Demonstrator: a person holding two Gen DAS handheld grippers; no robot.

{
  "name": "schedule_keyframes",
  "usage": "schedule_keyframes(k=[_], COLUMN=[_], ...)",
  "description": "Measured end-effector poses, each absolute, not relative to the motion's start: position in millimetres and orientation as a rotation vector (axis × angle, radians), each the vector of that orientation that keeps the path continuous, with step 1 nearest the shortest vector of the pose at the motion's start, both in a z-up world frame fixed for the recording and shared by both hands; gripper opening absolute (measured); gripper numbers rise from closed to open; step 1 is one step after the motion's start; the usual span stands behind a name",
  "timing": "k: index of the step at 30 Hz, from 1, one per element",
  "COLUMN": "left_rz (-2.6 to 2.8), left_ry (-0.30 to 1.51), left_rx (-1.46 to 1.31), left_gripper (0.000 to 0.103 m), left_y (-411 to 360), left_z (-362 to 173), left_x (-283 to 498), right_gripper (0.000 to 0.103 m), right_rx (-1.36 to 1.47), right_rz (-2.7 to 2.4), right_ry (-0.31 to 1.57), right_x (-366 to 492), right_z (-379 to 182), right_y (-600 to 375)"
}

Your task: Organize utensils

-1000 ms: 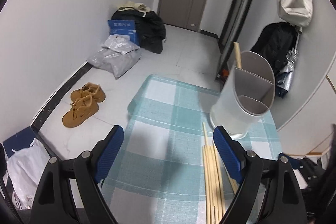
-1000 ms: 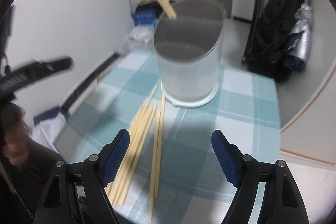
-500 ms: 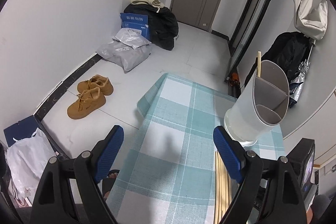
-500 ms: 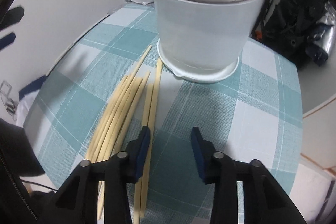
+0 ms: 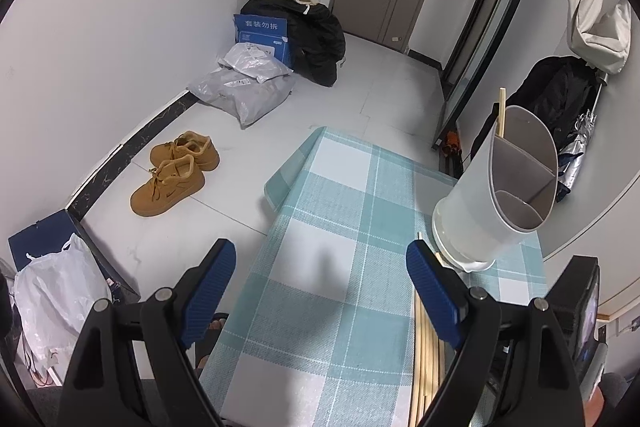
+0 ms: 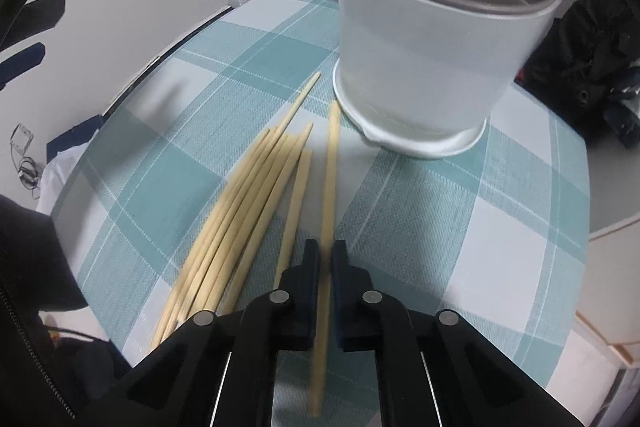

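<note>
Several pale wooden chopsticks (image 6: 240,203) lie in a loose bundle on the teal checked tablecloth (image 6: 460,227). My right gripper (image 6: 326,251) is shut on one chopstick (image 6: 331,163) that lies apart, to the right of the bundle and pointing at the white utensil holder (image 6: 432,59). The holder (image 5: 492,203) has grey dividers, with one chopstick (image 5: 501,111) standing in its far compartment. My left gripper (image 5: 320,267) hangs open over the cloth with nothing between its fingers; chopsticks (image 5: 426,343) show beside its right finger.
Brown shoes (image 5: 176,171), grey parcels (image 5: 244,87), a blue box (image 5: 264,35) and dark bags (image 5: 316,35) lie on the floor beyond the table. A white plastic bag (image 5: 56,303) sits at the lower left. Dark clothing (image 5: 560,95) hangs at the right wall.
My right gripper dropped toward the cloth and its jaws closed from wide open onto the single chopstick. The left gripper stayed open and turned slightly.
</note>
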State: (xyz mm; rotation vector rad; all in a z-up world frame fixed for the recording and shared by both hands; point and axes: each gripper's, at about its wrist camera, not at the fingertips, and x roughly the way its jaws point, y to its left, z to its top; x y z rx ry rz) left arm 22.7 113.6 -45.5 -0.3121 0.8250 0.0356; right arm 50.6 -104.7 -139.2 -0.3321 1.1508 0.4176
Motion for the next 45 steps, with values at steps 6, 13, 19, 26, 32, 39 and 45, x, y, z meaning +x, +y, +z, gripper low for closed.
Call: schedule_keyframes(k=[6, 13, 19, 26, 32, 39, 45], left_rz=[0.004, 0.011, 0.025, 0.048, 0.026, -0.052, -0.118], left_ry=[0.824, 0.836, 0.860, 0.899, 0.984, 1.108, 1.188], left_rx=[-0.303, -0.314, -0.331, -0.320, -0.299, -0.244, -0.167], left_gripper=[0.084, 0.084, 0.084, 0.084, 0.084, 0.084, 0.084], left_y=[111, 113, 119, 121, 112, 82, 56], left_z=[-44, -45, -51, -61, -75, -91, -101], left_x=[21, 24, 28, 35, 46, 60, 44], right_gripper=[0.005, 0.007, 0.012, 0.012, 0.006, 0.006, 0.006], right_rx=[-0.357, -0.375, -0.379, -0.352, -0.268, 0.013, 0.297], right_rz=[0.406, 0.416, 0.423, 0.435, 0.463, 0.469, 0.440], right_ry=[1.200, 1.218, 1.181, 1.146, 1.081, 0.970, 0.879], right_x=[27, 35, 75, 106, 90, 87, 95], right_z=[-139, -136, -135, -132, -136, -87, -66], right_y=[-125, -122, -104, -84, -96, -140, -201])
